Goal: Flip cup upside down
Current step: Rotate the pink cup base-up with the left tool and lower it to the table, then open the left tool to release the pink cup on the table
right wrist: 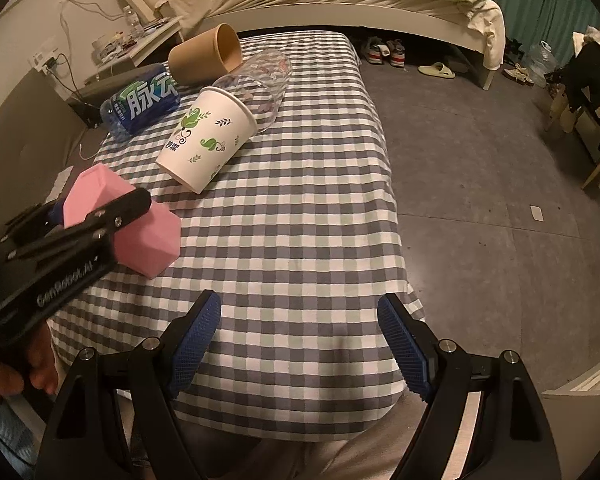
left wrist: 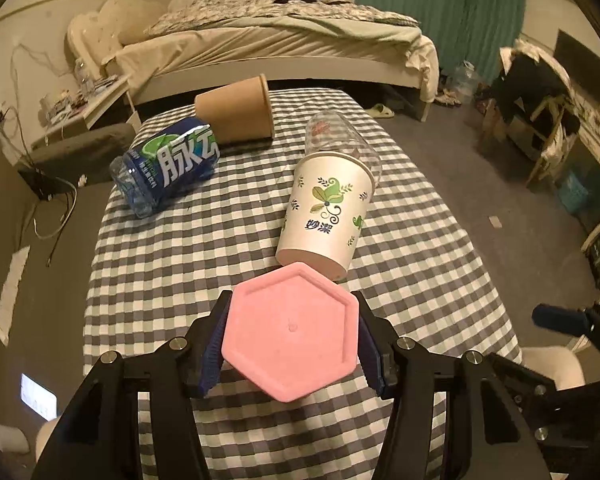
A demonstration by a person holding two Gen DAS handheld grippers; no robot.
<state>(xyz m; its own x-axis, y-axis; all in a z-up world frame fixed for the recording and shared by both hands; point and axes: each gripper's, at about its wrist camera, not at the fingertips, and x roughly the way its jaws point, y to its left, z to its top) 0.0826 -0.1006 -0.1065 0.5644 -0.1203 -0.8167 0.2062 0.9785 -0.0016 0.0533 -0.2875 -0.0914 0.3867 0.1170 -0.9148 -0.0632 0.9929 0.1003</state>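
Observation:
My left gripper [left wrist: 290, 340] is shut on a pink hexagonal cup [left wrist: 292, 332], its flat base facing the camera, held over the near part of the checkered table [left wrist: 160, 280]. In the right wrist view the pink cup [right wrist: 140, 224] shows at the left, tilted, clamped between the left gripper's fingers [right wrist: 120, 208] just above the cloth. My right gripper [right wrist: 300, 344] is open and empty over the table's near edge.
A white floral paper cup [left wrist: 324, 208] lies on its side just beyond the pink cup, with a clear plastic cup [left wrist: 340, 136] behind it. A brown paper cup [left wrist: 236, 112] and a blue bottle [left wrist: 168, 164] lie at the far left. A bed [left wrist: 280, 40] stands behind.

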